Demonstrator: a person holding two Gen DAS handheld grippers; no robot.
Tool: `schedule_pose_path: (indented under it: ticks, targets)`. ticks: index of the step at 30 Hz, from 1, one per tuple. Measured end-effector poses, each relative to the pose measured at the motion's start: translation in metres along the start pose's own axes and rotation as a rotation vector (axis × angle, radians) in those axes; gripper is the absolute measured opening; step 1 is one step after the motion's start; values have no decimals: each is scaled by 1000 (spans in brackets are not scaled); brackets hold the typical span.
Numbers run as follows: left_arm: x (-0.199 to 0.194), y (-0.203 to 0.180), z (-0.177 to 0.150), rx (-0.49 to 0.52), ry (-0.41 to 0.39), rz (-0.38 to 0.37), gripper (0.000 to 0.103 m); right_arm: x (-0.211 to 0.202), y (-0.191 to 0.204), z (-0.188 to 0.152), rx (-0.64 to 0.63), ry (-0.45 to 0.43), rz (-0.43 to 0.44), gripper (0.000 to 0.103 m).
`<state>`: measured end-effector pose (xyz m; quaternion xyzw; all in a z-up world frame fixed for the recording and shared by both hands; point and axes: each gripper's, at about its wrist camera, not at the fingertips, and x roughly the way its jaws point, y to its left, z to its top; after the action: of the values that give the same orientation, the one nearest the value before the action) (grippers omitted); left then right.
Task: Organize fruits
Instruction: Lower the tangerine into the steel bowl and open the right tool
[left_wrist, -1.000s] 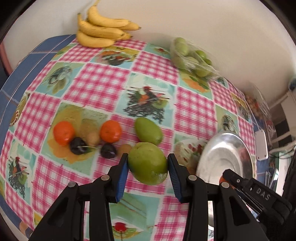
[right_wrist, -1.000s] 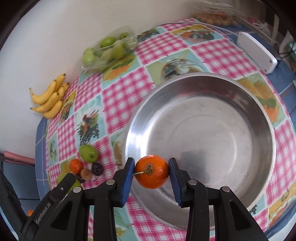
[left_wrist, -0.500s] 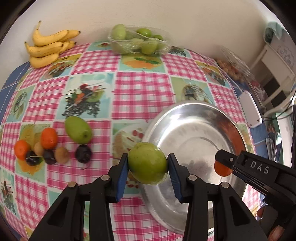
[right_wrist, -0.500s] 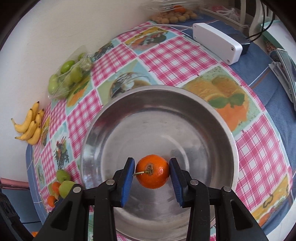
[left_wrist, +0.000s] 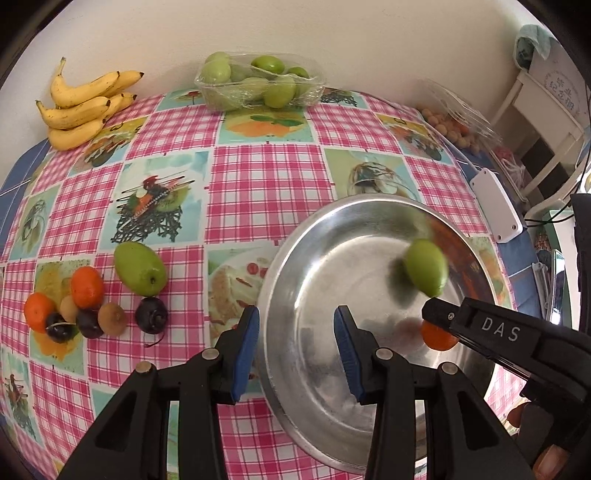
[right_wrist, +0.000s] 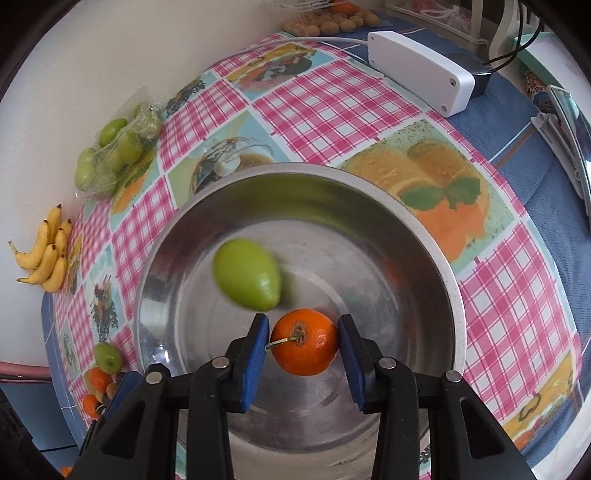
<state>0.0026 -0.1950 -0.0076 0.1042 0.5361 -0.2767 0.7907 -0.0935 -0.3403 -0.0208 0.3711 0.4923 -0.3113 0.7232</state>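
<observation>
A steel bowl (left_wrist: 295, 387) stands on the checked tablecloth. A green fruit (left_wrist: 424, 267) lies loose inside it and looks blurred; it also shows in the right wrist view (right_wrist: 247, 278). My left gripper (left_wrist: 295, 332) hangs open over the bowl's near left rim with nothing between its blue pads. My right gripper (right_wrist: 303, 343) is shut on a tangerine (right_wrist: 304, 341) low over the bowl's (right_wrist: 369, 240) floor. From the left wrist view, that tangerine (left_wrist: 437, 338) peeks out under the right gripper's black finger (left_wrist: 443, 317). Another green fruit (left_wrist: 138, 269), two tangerines (left_wrist: 86, 282), dark plums (left_wrist: 151, 315) and kiwis (left_wrist: 112, 319) lie left of the bowl.
Bananas (left_wrist: 85, 107) and a clear tray of green fruits (left_wrist: 258, 83) sit along the back wall. A white box (right_wrist: 421, 75) with a cable lies beyond the bowl on the blue cloth. A pack of small brown fruits (left_wrist: 454, 129) is at the far right.
The left gripper carried the green fruit from the fruit pile to the bowl and let it go; the fruit now lies in the bowl. The right gripper moved further over the bowl, tangerine still between its pads.
</observation>
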Motion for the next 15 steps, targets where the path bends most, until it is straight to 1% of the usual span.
schedule_pose_path:
  ticks: [3, 4, 5, 7, 8, 10, 12, 13, 14, 15]
  targets:
    - [-2, 8, 1, -21, 5, 17, 44, 0, 3, 0, -11, -1, -13, 47]
    - [-3, 11, 2, -30, 8, 21, 43, 1, 5, 1, -14, -1, -14, 52]
    - [-4, 14, 2, -39, 10, 24, 43, 1, 6, 2, -15, -4, -17, 60]
    - [-4, 19, 4, -54, 16, 41, 44, -1, 7, 3, -16, -17, -24, 67]
    - [-4, 23, 4, -61, 22, 54, 45, -1, 8, 4, -17, -22, -24, 69]
    - [-4, 29, 4, -78, 31, 74, 52, -3, 7, 4, -13, -28, -19, 75]
    - [-4, 37, 5, -108, 40, 92, 62, -5, 6, 4, -11, -39, -22, 80]
    - [-4, 42, 4, -125, 43, 101, 65, -6, 5, 3, -12, -44, -25, 82]
    - [-4, 45, 4, -139, 43, 112, 71, -7, 5, 3, -13, -50, -27, 85]
    - [-5, 49, 4, -148, 41, 128, 75, -9, 5, 3, -15, -55, -29, 86]
